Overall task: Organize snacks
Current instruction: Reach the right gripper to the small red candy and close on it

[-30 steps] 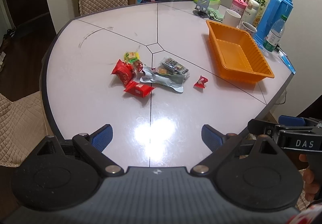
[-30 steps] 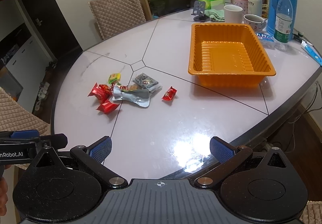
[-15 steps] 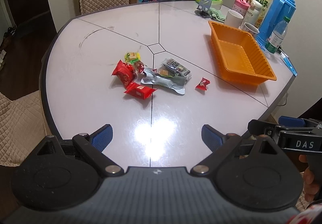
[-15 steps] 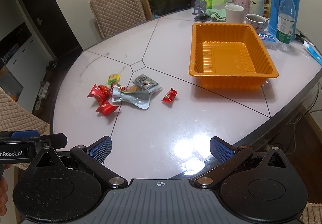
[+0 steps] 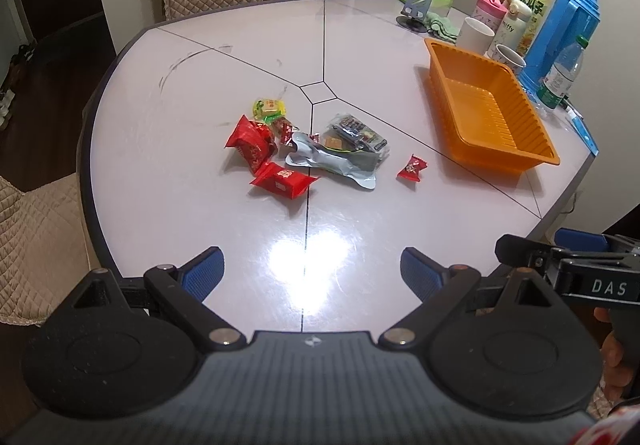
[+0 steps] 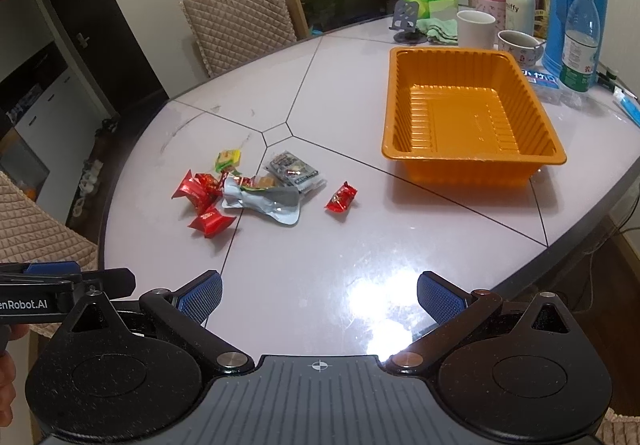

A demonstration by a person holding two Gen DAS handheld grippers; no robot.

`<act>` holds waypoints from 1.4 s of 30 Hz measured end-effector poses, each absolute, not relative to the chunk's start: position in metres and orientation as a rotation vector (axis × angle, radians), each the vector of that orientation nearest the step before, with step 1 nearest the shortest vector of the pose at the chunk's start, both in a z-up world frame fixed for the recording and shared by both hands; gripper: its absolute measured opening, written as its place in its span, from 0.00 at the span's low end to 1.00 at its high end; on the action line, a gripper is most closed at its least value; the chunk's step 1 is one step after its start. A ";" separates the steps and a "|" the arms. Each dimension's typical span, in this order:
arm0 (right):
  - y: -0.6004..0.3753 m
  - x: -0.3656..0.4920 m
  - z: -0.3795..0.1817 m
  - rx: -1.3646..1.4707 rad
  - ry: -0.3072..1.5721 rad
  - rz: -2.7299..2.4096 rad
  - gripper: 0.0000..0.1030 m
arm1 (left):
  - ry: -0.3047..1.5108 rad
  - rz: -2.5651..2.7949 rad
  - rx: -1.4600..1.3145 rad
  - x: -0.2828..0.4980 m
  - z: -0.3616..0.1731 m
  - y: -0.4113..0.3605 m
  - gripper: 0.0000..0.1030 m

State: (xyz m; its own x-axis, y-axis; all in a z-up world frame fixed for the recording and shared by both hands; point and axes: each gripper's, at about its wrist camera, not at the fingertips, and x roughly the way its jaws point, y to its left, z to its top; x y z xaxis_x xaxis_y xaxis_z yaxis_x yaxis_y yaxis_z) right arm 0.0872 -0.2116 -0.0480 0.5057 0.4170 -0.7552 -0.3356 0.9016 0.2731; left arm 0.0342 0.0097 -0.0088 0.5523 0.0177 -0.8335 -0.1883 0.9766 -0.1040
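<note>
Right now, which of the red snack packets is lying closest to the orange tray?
The small red candy lying alone, right of the silver wrapper; the other red packets cluster on the pile's far left.

Both fisheye views look forward and down from above the near edge of the table [image 5: 192, 57], each past its own spread blue-padded fingers. The left wrist view sits further left, facing the snack pile [image 5: 308, 149] head-on, with the orange tray [image 5: 492, 113] off to its right. The right wrist view stands to the right and angles leftward, so the tray [image 6: 472, 117] lies nearer. Both share the tabletop, pile, tray and far clutter; each catches the other gripper at its edge.
</note>
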 end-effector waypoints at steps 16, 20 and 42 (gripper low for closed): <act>-0.208 0.122 -0.074 0.072 0.872 0.519 1.00 | 0.982 0.141 -0.243 0.061 -0.031 0.028 0.92; -0.205 0.135 -0.091 0.053 0.874 0.534 1.00 | 0.963 0.179 -0.254 0.066 -0.040 0.034 0.92; -0.179 0.206 -0.151 0.056 0.856 0.501 0.47 | 0.973 0.359 -0.300 0.104 -0.084 0.054 0.91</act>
State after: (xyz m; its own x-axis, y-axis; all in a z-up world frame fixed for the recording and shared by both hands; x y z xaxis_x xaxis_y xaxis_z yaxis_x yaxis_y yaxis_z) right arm 0.2060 -0.1790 -0.1515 0.5473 0.4447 -0.7090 -0.4006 0.8830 0.2446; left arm 0.1042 0.0541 -0.0844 0.5124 0.1614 -0.8434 -0.4258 0.9007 -0.0863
